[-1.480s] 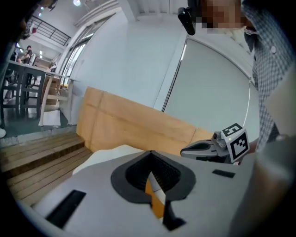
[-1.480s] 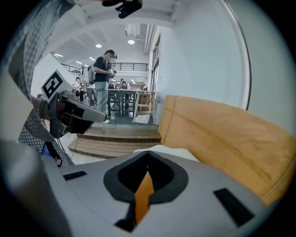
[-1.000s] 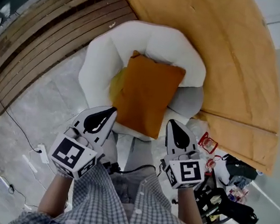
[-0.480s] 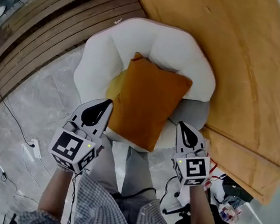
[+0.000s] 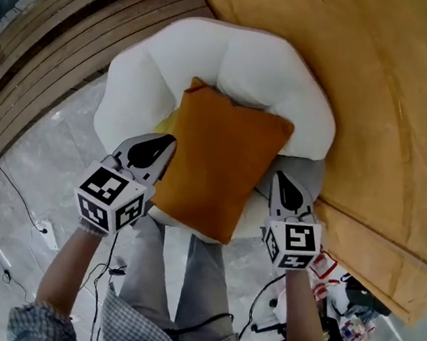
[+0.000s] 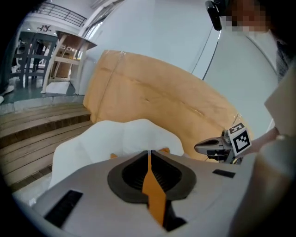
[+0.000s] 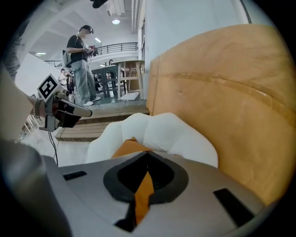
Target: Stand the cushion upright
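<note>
The orange cushion [image 5: 222, 163] is lying slumped on the seat of a white padded armchair [image 5: 286, 82], directly between the two sets of fingertips. Its far edge is resting against the backrest beyond them and its near edge is hanging over the seat front, back towards the person's wrists. The left gripper [image 5: 167, 143] is sitting at the cushion's left edge, touching it or just beside it. The right gripper [image 5: 280, 179] is sitting just off the lower right side. Both pairs of jaws are clenched tight with nothing pinched in them; the orange strip showing along each closed seam looks like the cushion lying beyond the tips. The step in hand looks like the approach. To do it well, each gripper probably needs to part its jaws and bite a side edge, low and at matching heights. Alternatively, the closed tips could press inward together so that the soft filling is not folding. Either way, the near edge should be tipped up and back until the backrest is supporting it. Beyond the fingertips a large tan curved panel [image 5: 384, 102] is standing behind the chair. Left of the left fingertips, brown slatted wooden steps [image 5: 76, 33] are running down to a grey stone floor [image 5: 38, 152] with loose cables [image 5: 21, 196]. In the right gripper view a person [image 7: 82, 65] is standing far off.
</note>
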